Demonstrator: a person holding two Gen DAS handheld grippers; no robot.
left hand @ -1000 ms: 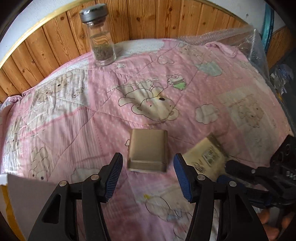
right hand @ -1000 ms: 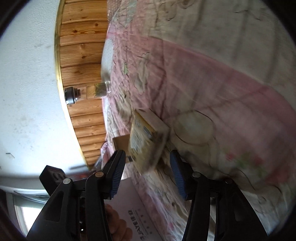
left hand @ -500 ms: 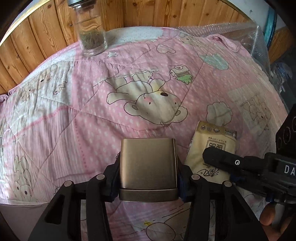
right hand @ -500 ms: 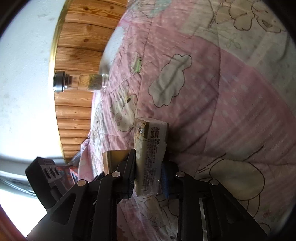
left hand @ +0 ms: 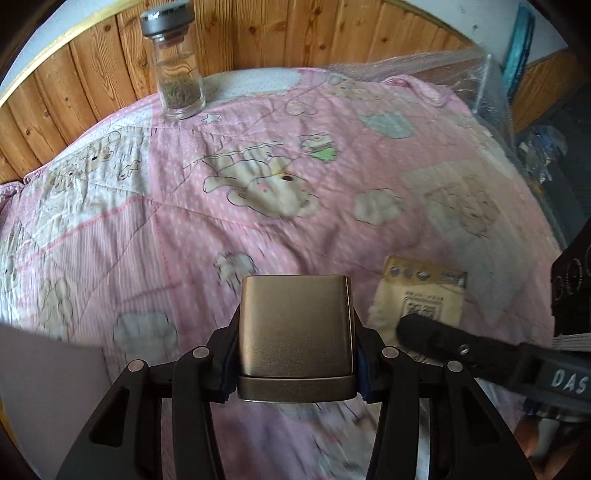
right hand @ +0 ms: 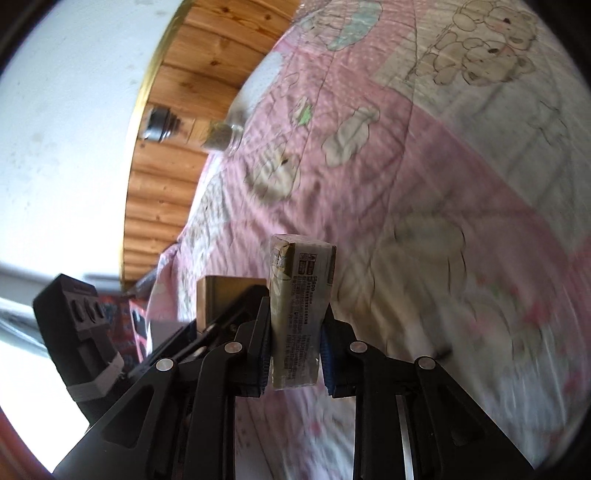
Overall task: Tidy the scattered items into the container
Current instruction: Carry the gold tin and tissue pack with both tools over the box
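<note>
Left wrist view: the left gripper point(left hand: 295, 354) is clamped on the side walls of the metal tin point(left hand: 294, 332), held flat above the quilt point(left hand: 184, 221), long axis running forward along the fingers, presumably for carrying. Right wrist view: the right gripper point(right hand: 293, 354) pinches the packet point(right hand: 297, 314) by its broad faces, held on edge, long axis pointing forward, beside the tin point(right hand: 221, 299).

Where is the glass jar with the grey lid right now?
In the left wrist view the glass jar stands upright at the far left edge of the pink quilt, against the wooden wall panelling, well beyond both grippers.
</note>
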